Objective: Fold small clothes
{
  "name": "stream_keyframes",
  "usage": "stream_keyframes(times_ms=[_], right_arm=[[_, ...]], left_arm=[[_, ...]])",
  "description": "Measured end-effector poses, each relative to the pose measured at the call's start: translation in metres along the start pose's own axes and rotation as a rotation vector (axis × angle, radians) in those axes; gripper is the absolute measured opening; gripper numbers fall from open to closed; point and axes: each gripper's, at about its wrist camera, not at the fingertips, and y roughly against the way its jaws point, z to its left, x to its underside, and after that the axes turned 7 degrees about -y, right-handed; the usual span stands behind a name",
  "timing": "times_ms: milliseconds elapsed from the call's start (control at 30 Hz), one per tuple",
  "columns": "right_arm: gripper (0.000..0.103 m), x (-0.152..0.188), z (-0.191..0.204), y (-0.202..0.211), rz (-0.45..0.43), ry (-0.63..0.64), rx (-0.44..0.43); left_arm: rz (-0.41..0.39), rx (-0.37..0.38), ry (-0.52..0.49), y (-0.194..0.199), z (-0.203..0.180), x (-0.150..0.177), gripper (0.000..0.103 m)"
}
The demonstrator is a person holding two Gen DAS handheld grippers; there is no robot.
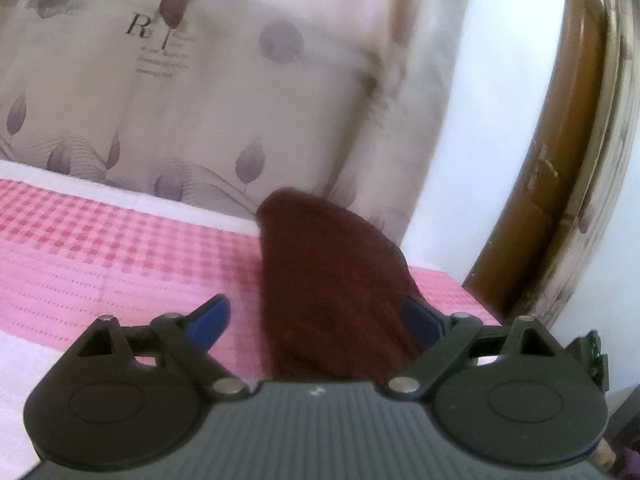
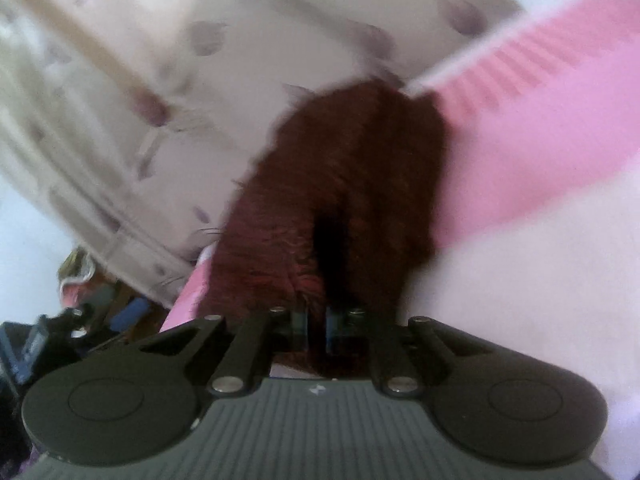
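Pink gingham bedding covers the bed under a dark maroon knitted garment, lifted at twelve o'clock. Right gripper pinches its edge; left gripper is spread around it. Closing left squarely should keep the fold even.

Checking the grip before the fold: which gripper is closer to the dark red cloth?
Right. The right gripper is clamped on the cloth; the left gripper is open, cloth between its fingers.
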Motion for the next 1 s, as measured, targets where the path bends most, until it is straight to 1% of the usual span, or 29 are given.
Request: stream_keyframes(times_ms=[67,133,200,233,333,467,500,533,567,600,633,700,767,867,900,1000], right_arm=[[0.01,0.003,-0.01,0.004,-0.006,-0.052,-0.033],[0.01,0.006,-0.003,0.005,-0.01,-0.018,-0.046],[0.01,0.006,0.003,0.001,-0.004,-0.005,-0.045],[0.01,0.007,0.002,0.0,-0.003,-0.009,-0.047],[0.01,0.003,-0.006,0.001,0.0,-0.053,-0.064],[0.011,0.005,-0.012,0.008,0.015,-0.076,-0.084],[0.014,0.003,-0.011,0.01,0.021,-0.07,-0.089],[0.02,-0.002,-0.009,0.014,0.022,-0.061,-0.101],[0.022,-0.009,-0.006,0.02,0.004,-0.054,-0.099],[0.028,-0.018,-0.001,0.025,-0.021,-0.038,-0.089],[0.035,-0.032,0.007,0.029,-0.057,-0.003,-0.078],[0.043,-0.061,0.02,0.027,-0.097,0.048,-0.058],[0.045,-0.09,0.03,0.01,-0.099,0.086,-0.052],[0.05,-0.123,0.035,-0.028,-0.055,0.102,-0.014],[0.053,-0.131,0.033,-0.042,-0.034,0.098,-0.009],[0.053,-0.145,0.028,-0.08,0.007,0.092,0.039]], left_arm=[[0.002,0.009,-0.013,-0.013,-0.006,-0.003,0.094],[0.014,0.02,-0.015,-0.03,-0.015,-0.005,0.094],[-0.001,0.067,-0.03,-0.046,-0.026,-0.003,0.094],[-0.001,0.075,-0.044,-0.054,-0.03,-0.001,0.094],[0.025,0.112,-0.066,-0.08,-0.038,0.011,0.094],[0.054,0.088,-0.15,-0.096,-0.045,0.03,0.094],[0.052,0.089,-0.16,-0.097,-0.046,0.032,0.094],[0.047,0.09,-0.17,-0.096,-0.046,0.035,0.094],[0.048,0.09,-0.183,-0.095,-0.045,0.038,0.094],[0.051,0.09,-0.191,-0.095,-0.046,0.039,0.094],[0.05,0.092,-0.192,-0.095,-0.046,0.039,0.094],[0.046,0.1,-0.182,-0.094,-0.045,0.04,0.094],[0.043,0.1,-0.177,-0.094,-0.045,0.04,0.094],[0.036,0.103,-0.189,-0.092,-0.045,0.042,0.094],[0.036,0.102,-0.197,-0.091,-0.046,0.043,0.094],[0.031,0.098,-0.209,-0.091,-0.047,0.045,0.094]])
